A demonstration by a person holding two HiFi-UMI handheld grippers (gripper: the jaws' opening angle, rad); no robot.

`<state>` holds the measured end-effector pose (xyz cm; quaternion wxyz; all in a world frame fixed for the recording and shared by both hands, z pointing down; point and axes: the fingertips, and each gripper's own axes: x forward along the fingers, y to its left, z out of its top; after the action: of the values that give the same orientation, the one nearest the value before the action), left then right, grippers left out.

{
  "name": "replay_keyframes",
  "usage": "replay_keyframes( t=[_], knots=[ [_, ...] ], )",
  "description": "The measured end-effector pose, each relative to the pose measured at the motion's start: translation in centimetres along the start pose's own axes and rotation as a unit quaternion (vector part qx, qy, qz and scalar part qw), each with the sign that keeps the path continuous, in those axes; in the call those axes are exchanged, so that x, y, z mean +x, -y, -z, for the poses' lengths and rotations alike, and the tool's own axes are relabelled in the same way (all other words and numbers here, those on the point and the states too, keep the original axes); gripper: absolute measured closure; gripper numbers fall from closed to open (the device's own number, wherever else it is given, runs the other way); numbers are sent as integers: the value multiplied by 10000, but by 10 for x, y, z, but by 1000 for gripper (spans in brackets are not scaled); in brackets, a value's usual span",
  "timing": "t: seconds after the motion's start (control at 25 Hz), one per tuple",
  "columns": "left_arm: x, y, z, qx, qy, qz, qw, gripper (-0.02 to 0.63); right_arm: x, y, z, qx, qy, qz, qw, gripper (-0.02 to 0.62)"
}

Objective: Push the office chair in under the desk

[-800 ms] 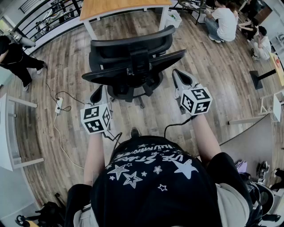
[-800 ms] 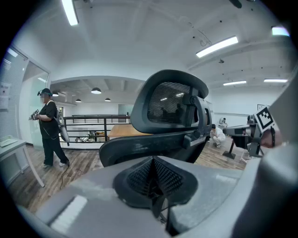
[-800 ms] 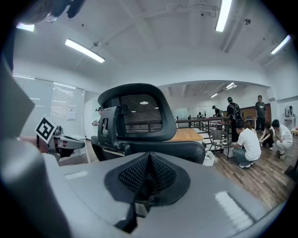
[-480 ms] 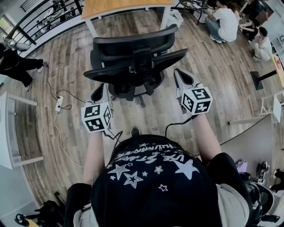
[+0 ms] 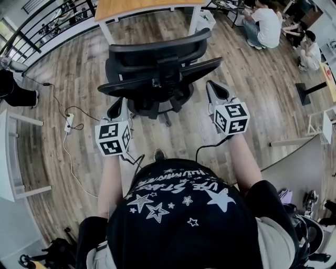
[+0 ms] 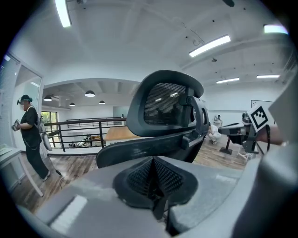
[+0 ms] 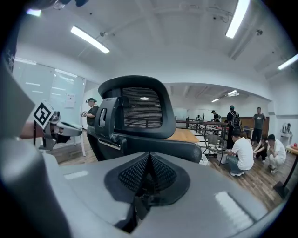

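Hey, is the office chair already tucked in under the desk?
No, the office chair stands short of the desk, with a strip of floor showing between them.

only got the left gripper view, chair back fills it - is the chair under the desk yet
observer: Not yet. In the head view the office chair stands short of the desk, with a gap between them.
operator: and the other side, shut or open
observer: Shut. The right gripper view shows the right claw with its jaws together and nothing between them.
operator: anything lying near the chair
observer: A white power strip lies to the left of the chair, and it looks off the line to the desk.
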<state>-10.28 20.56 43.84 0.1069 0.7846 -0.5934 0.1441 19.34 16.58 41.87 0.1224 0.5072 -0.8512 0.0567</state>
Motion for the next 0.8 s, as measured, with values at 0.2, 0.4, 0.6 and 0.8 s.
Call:
replay_keyframes(
  t=[0.2, 0.4, 0.6, 0.8],
  knots=[
    [2, -9, -16, 502, 182, -145, 9985, 604, 9, 2, -11, -711, 5, 159, 9973, 590],
    [9, -16, -27, 1441, 268, -268, 9888, 425, 22, 5, -16, -1587, -210, 336, 9865, 394],
    [23, -17, -17, 2778, -41, -346, 9600, 258, 36, 10, -8, -2174, -546, 557, 9730, 268],
    [39, -26, -8, 3959, -411, -654, 9150, 225, 52, 12, 0, -2706, -781, 636, 9574, 234]
  ],
)
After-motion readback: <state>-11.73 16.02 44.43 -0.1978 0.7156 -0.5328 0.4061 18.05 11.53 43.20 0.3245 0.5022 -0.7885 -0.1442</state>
